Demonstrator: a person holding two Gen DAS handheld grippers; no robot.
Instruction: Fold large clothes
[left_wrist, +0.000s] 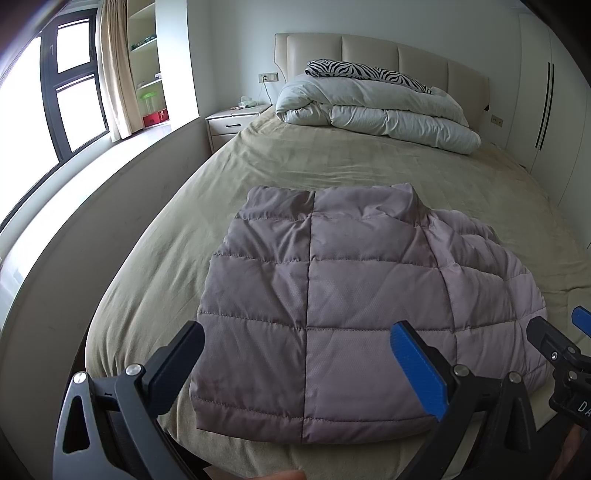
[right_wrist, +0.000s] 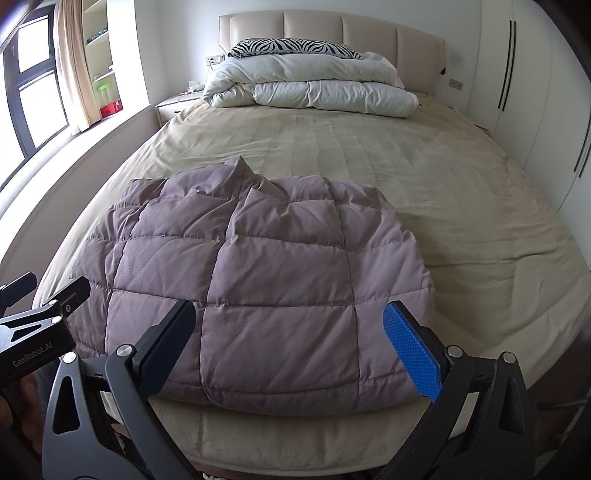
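Jacket (left_wrist: 332, 306), puffy and purple-grey, lies folded on the near end of the bed (left_wrist: 332, 162). Left gripper (left_wrist: 295, 365) and right gripper (right_wrist: 291, 343) hang just above its near edge, fingers spread wide, holding nothing.

Matt quilted cloth jacket (left_wrist: 325, 306)
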